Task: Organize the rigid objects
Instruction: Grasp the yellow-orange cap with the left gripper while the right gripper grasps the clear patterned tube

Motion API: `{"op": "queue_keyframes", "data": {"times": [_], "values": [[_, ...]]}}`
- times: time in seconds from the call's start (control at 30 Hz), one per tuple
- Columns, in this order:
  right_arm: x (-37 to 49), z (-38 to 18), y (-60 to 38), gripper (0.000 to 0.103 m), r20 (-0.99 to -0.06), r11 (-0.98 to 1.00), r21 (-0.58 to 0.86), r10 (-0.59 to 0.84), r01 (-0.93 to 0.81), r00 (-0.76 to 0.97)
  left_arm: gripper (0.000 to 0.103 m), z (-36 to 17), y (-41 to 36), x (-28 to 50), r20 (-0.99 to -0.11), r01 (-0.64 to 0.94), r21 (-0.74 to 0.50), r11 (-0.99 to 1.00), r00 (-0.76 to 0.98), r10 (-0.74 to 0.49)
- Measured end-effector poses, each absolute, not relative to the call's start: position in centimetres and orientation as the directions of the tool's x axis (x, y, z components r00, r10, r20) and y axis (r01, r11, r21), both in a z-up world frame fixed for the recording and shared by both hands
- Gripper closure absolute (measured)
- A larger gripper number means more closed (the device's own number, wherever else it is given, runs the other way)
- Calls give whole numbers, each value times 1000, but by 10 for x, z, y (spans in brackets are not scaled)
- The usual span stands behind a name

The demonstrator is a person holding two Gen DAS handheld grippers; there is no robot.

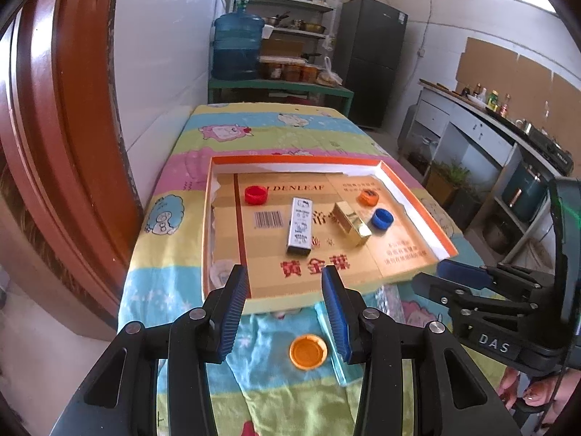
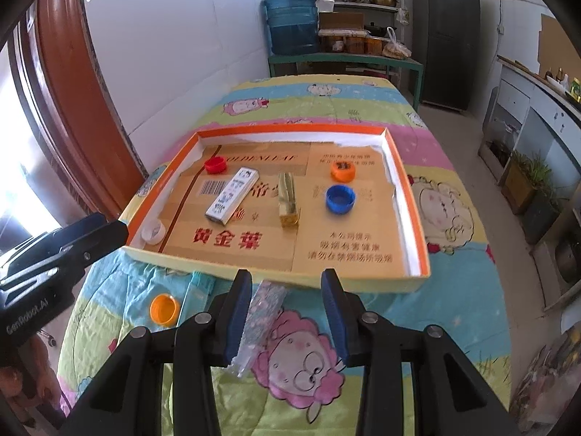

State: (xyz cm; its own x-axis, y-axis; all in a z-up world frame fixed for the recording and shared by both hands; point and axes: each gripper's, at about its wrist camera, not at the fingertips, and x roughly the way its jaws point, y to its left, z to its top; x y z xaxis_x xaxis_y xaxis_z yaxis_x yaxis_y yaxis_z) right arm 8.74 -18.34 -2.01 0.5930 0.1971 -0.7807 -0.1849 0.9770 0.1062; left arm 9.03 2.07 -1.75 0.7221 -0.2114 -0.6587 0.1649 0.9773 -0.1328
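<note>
An orange-rimmed cardboard tray (image 1: 297,160) (image 2: 290,129) lies on the cartoon-print cloth. It holds a red cap (image 2: 215,164), a white carton (image 2: 232,196), a gold box (image 2: 288,200), an orange cap (image 2: 342,171), a blue cap (image 2: 339,199) and a white cap (image 2: 153,231). In front of the tray a loose orange cap (image 1: 308,351) (image 2: 164,309) rests on the cloth, below my open left gripper (image 1: 284,272). My right gripper (image 2: 286,276) is open too, hovering over a clear patterned packet (image 2: 261,319) near its left finger. Neither holds anything.
A slim teal strip (image 2: 198,290) lies on the cloth between the loose cap and the packet. A red-brown door frame (image 1: 72,109) stands close on the left. Shelves, a blue water jug (image 1: 238,47) and a dark fridge (image 1: 374,61) stand beyond the table.
</note>
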Motion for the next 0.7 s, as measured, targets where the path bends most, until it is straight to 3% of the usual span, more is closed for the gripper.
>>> {"op": "queue_keyframes", "data": {"times": [0.7], "values": [[84,-47,-174,63,-809,978,122,198,-171,554,59,-82,10,75,-752,334,-132,933,580,-314]]}}
